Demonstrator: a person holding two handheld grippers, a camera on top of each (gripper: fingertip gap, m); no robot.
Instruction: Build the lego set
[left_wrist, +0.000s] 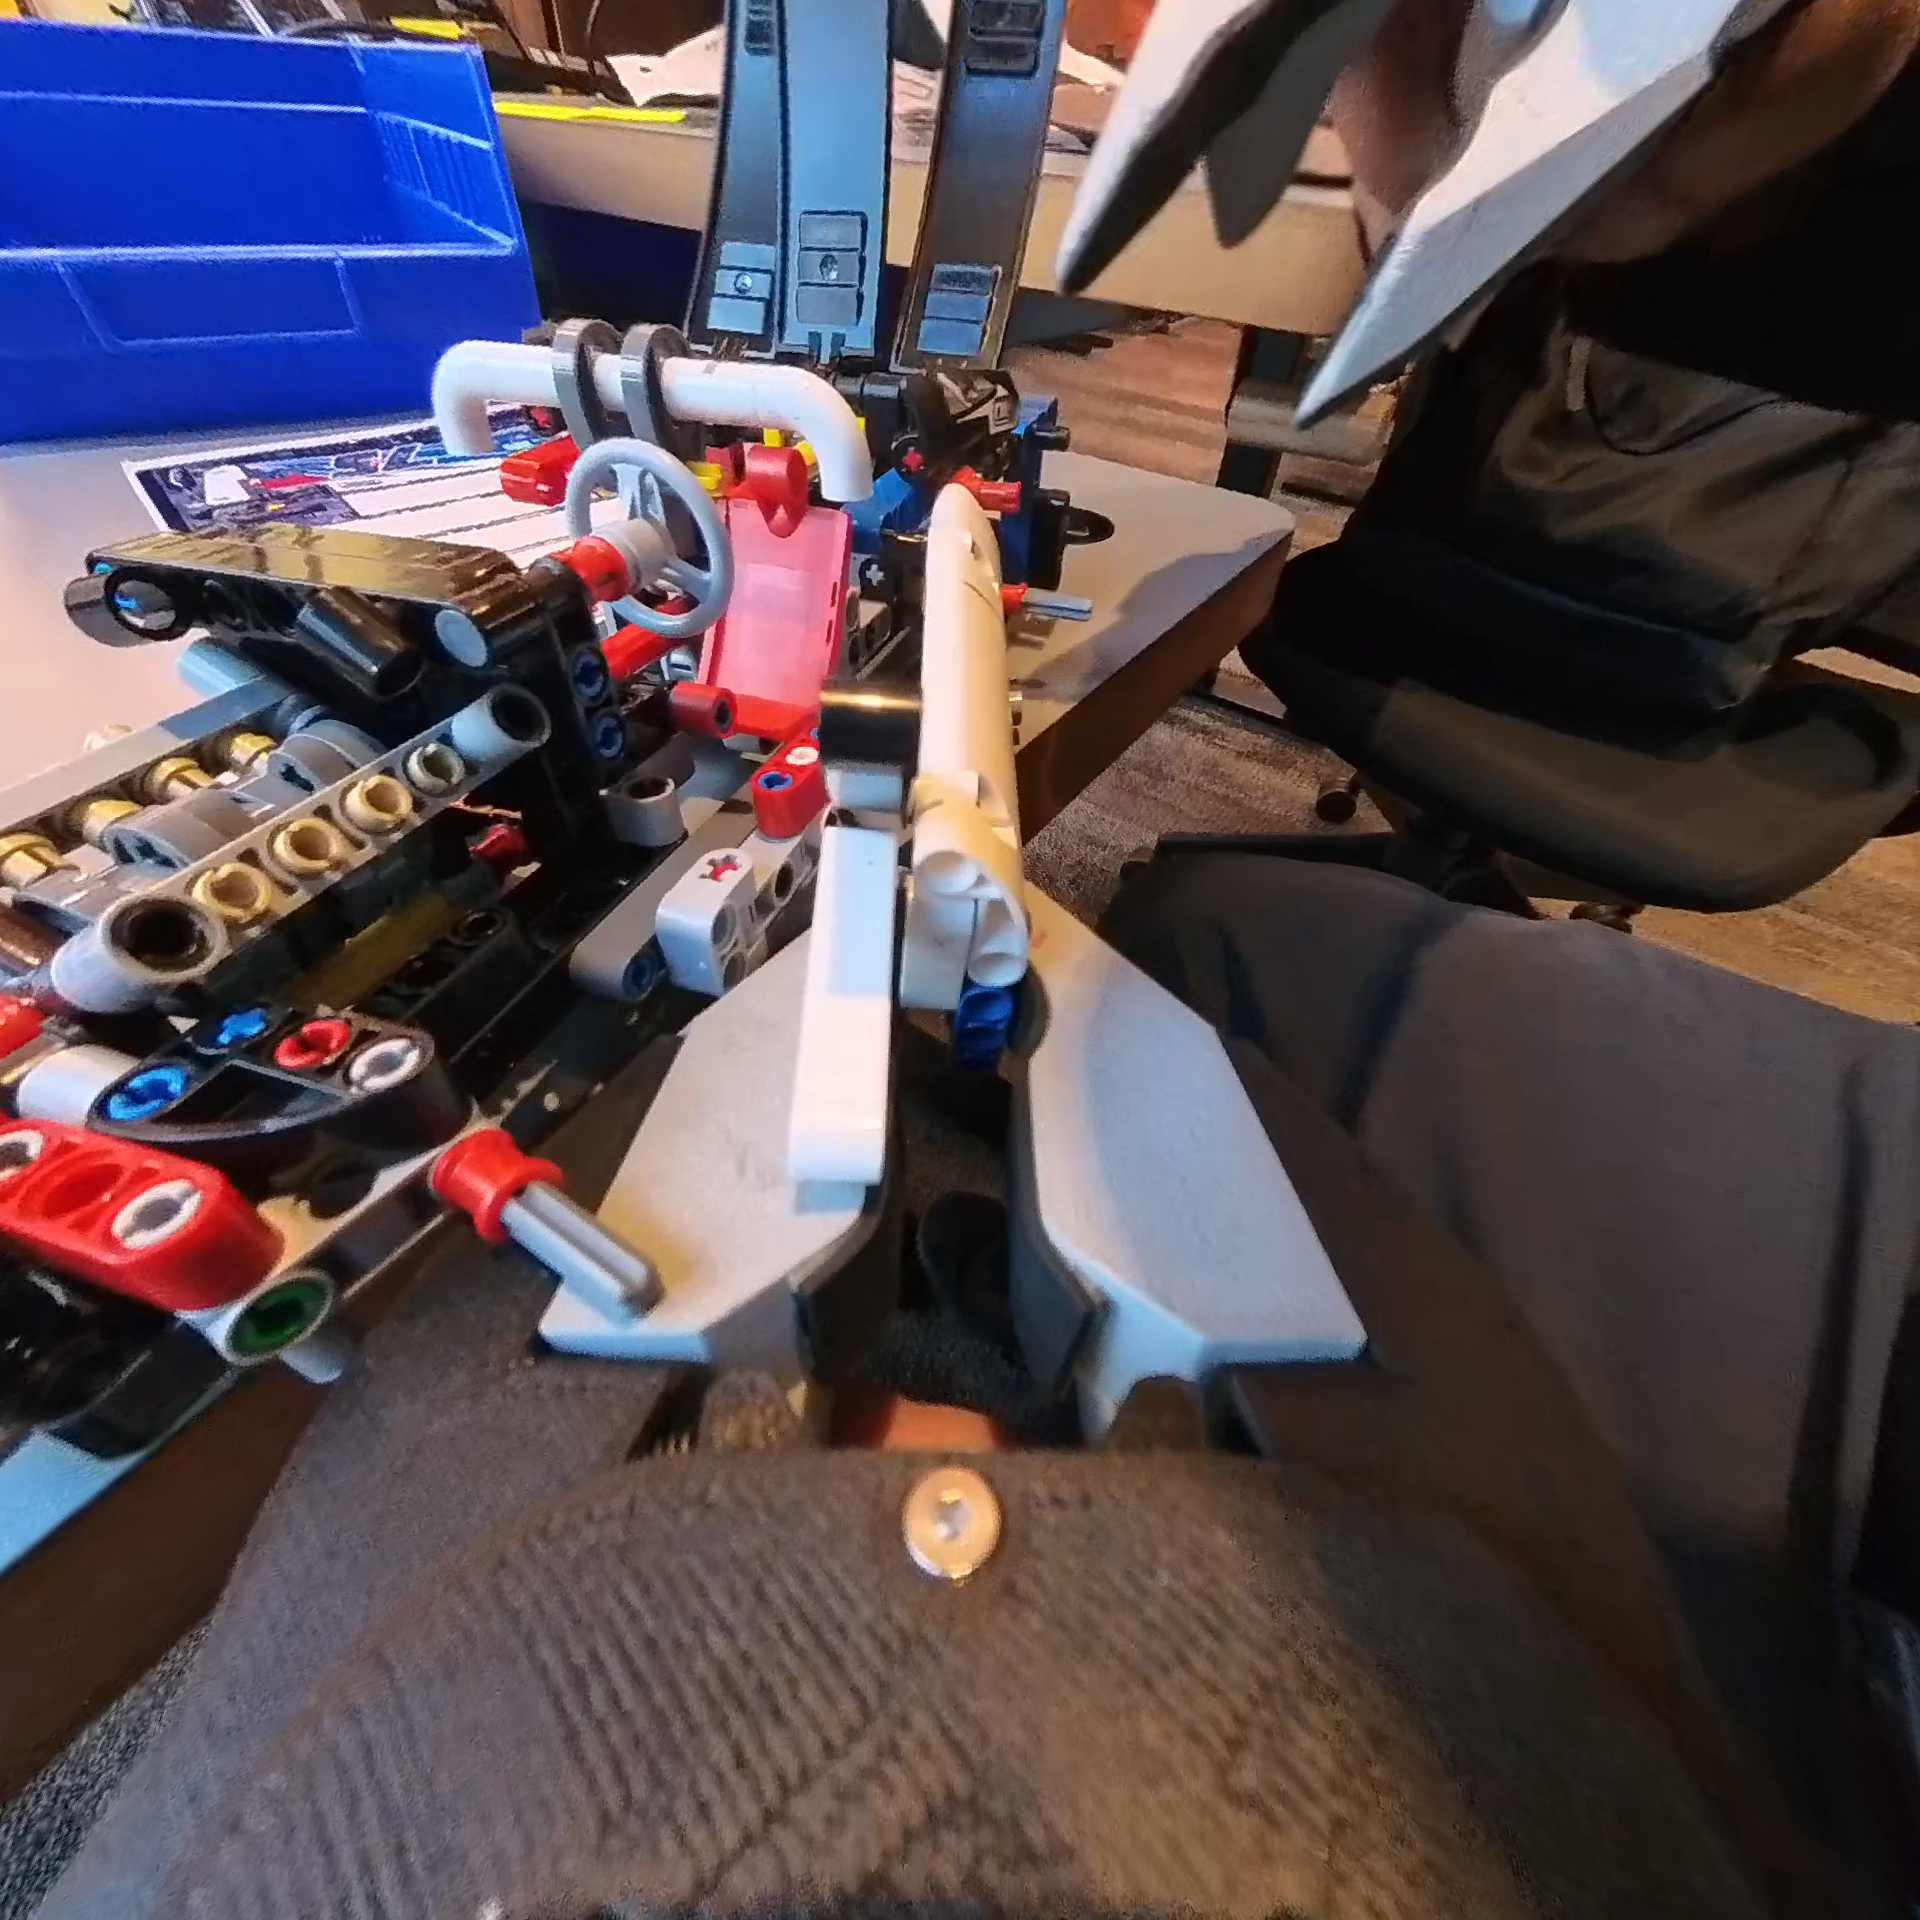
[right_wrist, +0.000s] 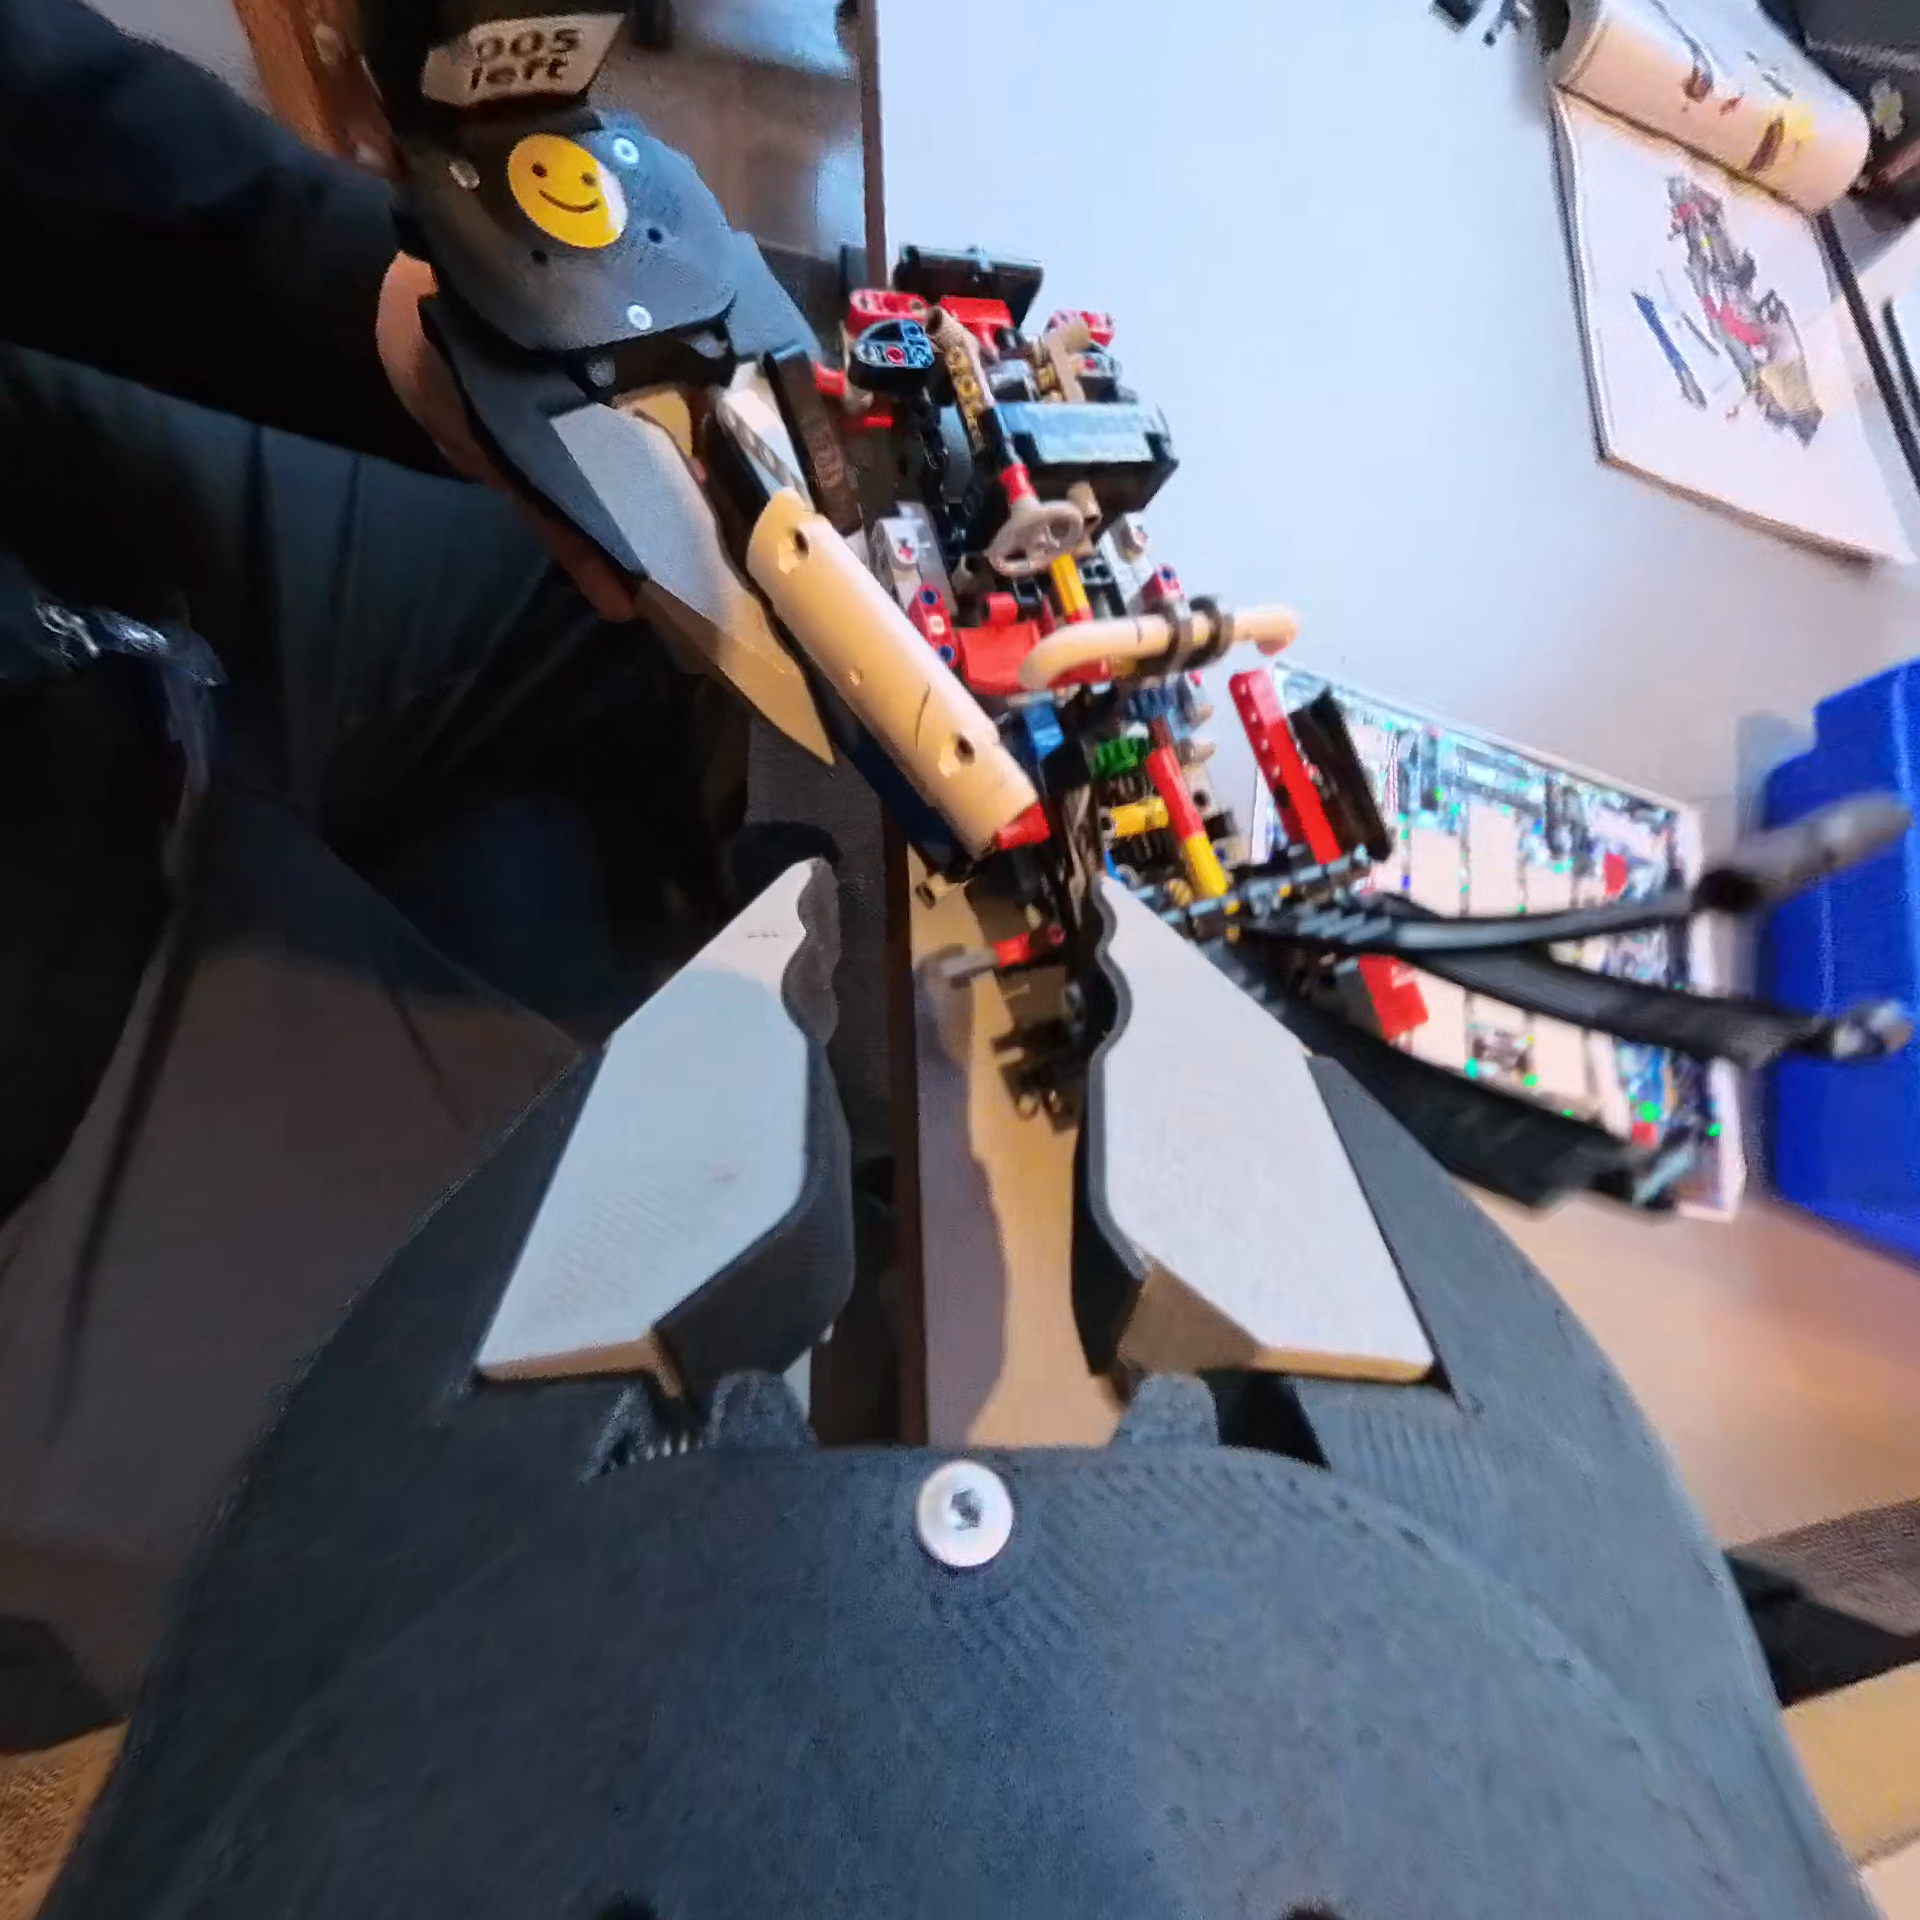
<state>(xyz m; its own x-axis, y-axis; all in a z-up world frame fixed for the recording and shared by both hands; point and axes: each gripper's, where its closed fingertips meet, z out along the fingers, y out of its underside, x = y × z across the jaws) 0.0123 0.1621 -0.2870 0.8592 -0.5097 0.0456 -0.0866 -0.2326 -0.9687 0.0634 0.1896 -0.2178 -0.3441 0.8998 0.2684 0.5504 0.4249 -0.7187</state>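
White tabletop (left_wrist: 62, 582) carries the lego model (left_wrist: 436, 790) at its front corner, above grey carpet and wood floor.

Left wrist view, near to far: the left gripper (left_wrist: 951, 935) points forward along the model's right flank. Its fingers are nearly closed around the near end of a long white panel (left_wrist: 966, 665), with a white liftarm (left_wrist: 847, 997) lying against the inner face of the left finger (left_wrist: 727, 1153) and a blue pin (left_wrist: 982, 1023) showing at the panel's base. Left of the fingers sit a red bush on a grey axle (left_wrist: 540, 1210), red and black beams and a row of tan pins. Beyond the fingertips come the red seat (left_wrist: 779, 613), grey steering wheel (left_wrist: 649, 545) and white roll bar (left_wrist: 665, 400), then black curved panels standing upright. Far left is a blue bin (left_wrist: 239, 208). Upper right, the right gripper (left_wrist: 1351, 208) hangs above, blurred, its fingers spread.

Right wrist view: the right gripper (right_wrist: 961, 935) is tilted, looking down over the table edge, jaws apart and holding nothing, with the model's end just past the fingertips. Only here shows the left gripper (right_wrist: 748, 644) from outside: a hand (right_wrist: 416, 343) wraps its black body, which bears a yellow smiley sticker (right_wrist: 566, 192), angled down along the white panel (right_wrist: 883, 665). Only here too, an open instruction booklet (right_wrist: 1714, 332) lies far right.
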